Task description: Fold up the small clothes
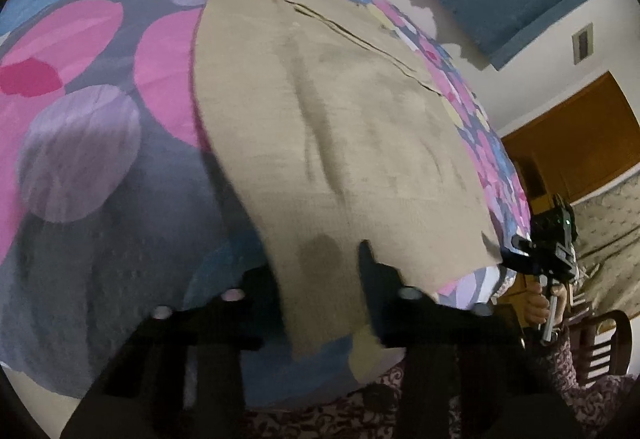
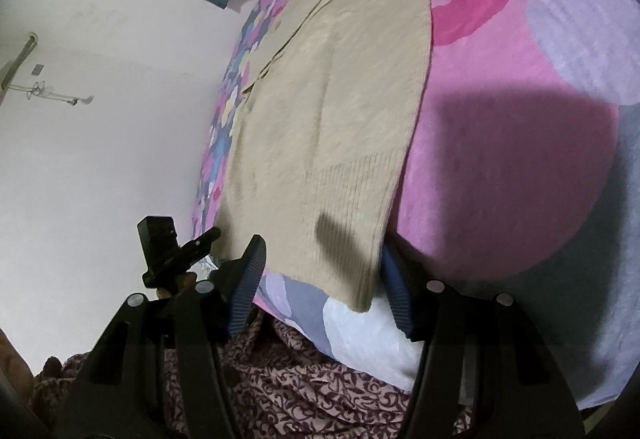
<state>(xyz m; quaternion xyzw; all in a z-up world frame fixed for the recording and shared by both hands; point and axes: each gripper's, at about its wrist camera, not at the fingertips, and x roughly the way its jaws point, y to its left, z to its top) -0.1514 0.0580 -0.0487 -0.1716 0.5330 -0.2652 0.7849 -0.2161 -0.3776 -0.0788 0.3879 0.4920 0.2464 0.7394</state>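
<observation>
A beige knit sweater (image 1: 340, 119) (image 2: 332, 99) lies flat on a bed with a flowered bedspread (image 1: 100, 119) (image 2: 520, 119), its ribbed hem toward me. In the left wrist view my left gripper (image 1: 320, 271) is shut on the hem's near left corner, and a strip of cloth hangs down between its fingers. The right wrist view shows that same left gripper (image 2: 196, 243) at the sweater's left corner. My right gripper (image 2: 320, 275) (image 1: 516, 251) stands open around the other hem corner; its blue pads (image 2: 248, 279) flank the cloth without pinching it.
The bed's near edge runs just below both grippers, over a person's patterned clothing (image 2: 320, 379). A hand (image 1: 536, 303) holds the right gripper's handle. A white wall (image 2: 100, 119), a wooden door (image 1: 580, 131) and a wooden chair (image 1: 608, 347) lie beyond the bed.
</observation>
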